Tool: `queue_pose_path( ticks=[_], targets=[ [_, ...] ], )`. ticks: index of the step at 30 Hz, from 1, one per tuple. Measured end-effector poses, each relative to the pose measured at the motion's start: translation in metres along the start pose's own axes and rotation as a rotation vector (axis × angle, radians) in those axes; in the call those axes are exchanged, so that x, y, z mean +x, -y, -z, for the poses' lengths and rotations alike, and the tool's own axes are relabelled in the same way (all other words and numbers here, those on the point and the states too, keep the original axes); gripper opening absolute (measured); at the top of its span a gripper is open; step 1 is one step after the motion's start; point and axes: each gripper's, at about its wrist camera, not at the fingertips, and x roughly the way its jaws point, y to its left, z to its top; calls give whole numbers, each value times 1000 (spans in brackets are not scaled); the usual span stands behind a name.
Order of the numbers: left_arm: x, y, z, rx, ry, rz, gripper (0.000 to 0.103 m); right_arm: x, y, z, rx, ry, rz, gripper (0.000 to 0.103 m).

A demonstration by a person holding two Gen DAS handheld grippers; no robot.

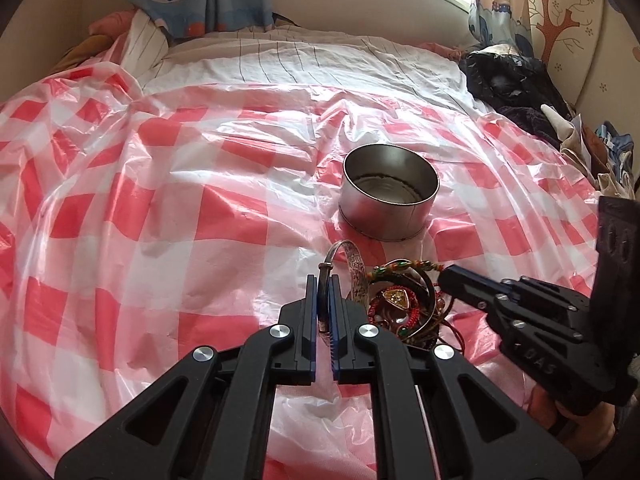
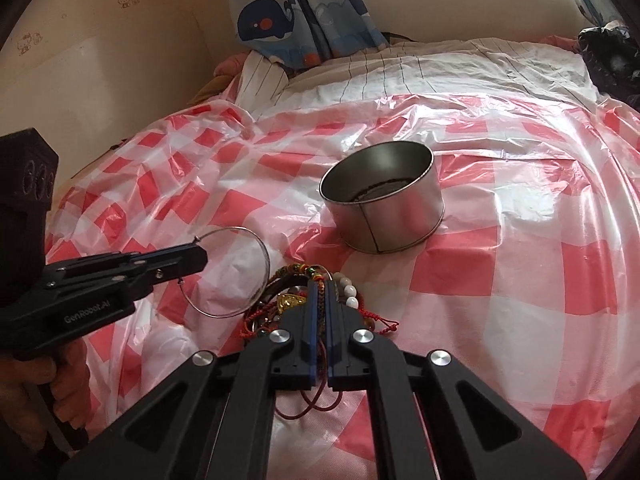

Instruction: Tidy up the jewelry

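Note:
A round metal tin (image 1: 389,194) stands open on the red-and-white checked plastic sheet (image 1: 160,200); it also shows in the right wrist view (image 2: 384,200). A tangled pile of bracelets and beads (image 1: 404,304) lies in front of it. My left gripper (image 1: 323,280) is shut on a thin silver bangle (image 2: 228,276), which it holds beside the pile. My right gripper (image 2: 322,286) is shut on a multicoloured woven bracelet (image 2: 300,270) in the pile (image 2: 304,304). White beads (image 2: 347,290) lie beside its fingers.
The sheet covers a bed with a striped duvet (image 1: 300,60) behind. Dark clothes (image 1: 516,84) are heaped at the far right. Whale-print curtains (image 2: 304,12) hang at the back under a window.

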Motion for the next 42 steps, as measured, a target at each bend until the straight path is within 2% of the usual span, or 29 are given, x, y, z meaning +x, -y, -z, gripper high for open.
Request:
queue_pose_path(
  ticks=[4,8,9,15,17,18,20,22,23,24,25,28,32,35,42],
  targets=[
    [0,3,0,8,6,-12,5,-22,2,-2,31,62,-45,4],
    [5,3,1,18,-12,-28,4,-53,8,-8,80,182,-169,3],
    [7,3,2,19,-16,-34,5,-57,9,-10,83,193,-172,3],
    [18,-1,4,32,-68,-75,5,-53,15,-10,102,168,-144,4],
    [24,-2,7,21,-89,-74,13,-52,15,-9,107,168,-152,4],
    [26,-2,8,22,-94,-73,20,-52,16,-9,109,167,-155,4],
    [29,-1,9,26,-98,-87,26,-51,17,-9,121,167,-173,4],
    [30,-2,10,25,-98,-88,26,-52,21,-9,148,175,-224,4],
    [29,-2,9,28,-94,-84,22,-53,20,-9,141,178,-216,4],
    [28,-1,8,35,-84,-79,7,-54,18,-10,126,181,-196,4],
    [25,0,8,36,-76,-69,6,-54,16,-10,119,183,-190,4],
    [15,5,4,45,-27,-51,6,-54,15,-10,113,187,-188,4],
    [-5,7,-4,2,53,7,6,-57,14,-11,105,198,-160,3],
    [-18,8,-12,-44,98,81,6,-61,14,-13,105,213,-152,4],
    [-16,28,-42,-88,137,170,6,-67,32,-31,168,256,-125,4]
  ],
)
